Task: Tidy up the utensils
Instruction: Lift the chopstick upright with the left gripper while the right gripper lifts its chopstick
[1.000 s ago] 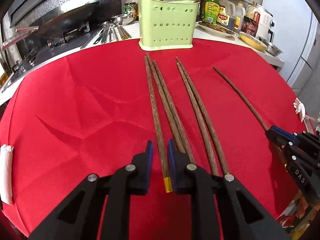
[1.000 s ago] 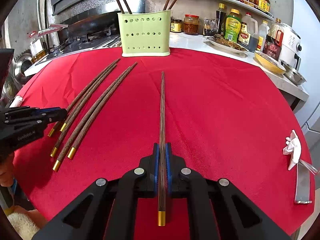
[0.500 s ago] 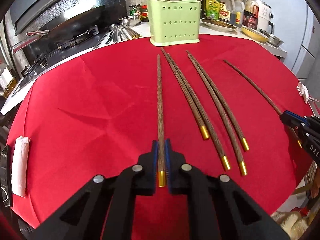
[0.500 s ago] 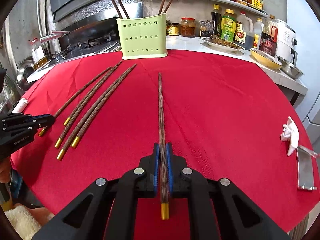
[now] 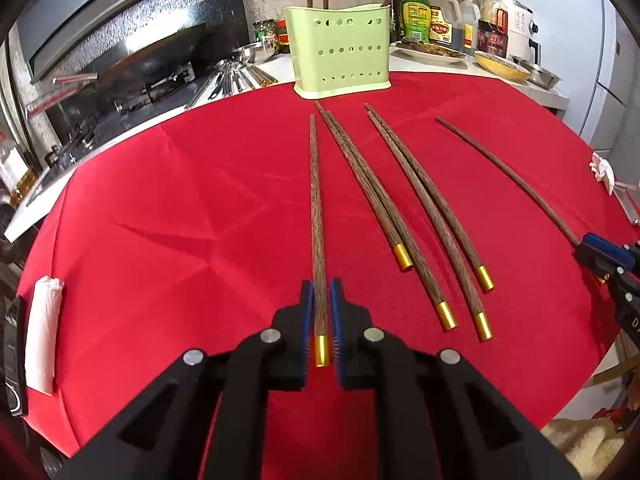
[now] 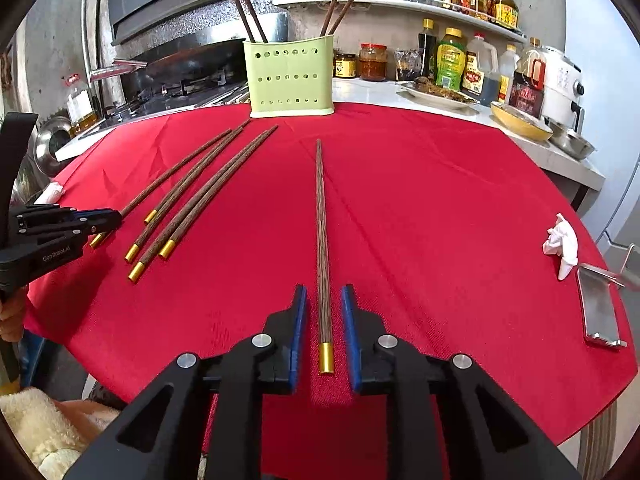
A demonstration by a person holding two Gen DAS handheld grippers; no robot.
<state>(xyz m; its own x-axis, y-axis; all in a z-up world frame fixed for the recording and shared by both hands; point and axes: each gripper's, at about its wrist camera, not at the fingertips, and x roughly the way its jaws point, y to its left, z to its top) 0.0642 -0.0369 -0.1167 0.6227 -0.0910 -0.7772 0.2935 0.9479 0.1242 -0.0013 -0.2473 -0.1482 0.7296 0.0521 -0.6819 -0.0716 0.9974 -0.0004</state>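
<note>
Left fingers (image 5: 307, 312) clamped on one chopstick (image 5: 316, 208) (tip toward the green holder (image 5: 340, 54)), right fingers (image 6: 299, 320) parting around another (image 6: 322, 240).

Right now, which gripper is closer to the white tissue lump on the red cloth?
Right. The right gripper sits nearer the tissue; the left gripper is far across the cloth.

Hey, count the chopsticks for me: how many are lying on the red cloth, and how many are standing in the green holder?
Chopsticks lying on the red cloth: 6, the nearest one included
Chopsticks standing in the green holder: 4, a pair on the left and a pair on the right
Total: 10
</note>
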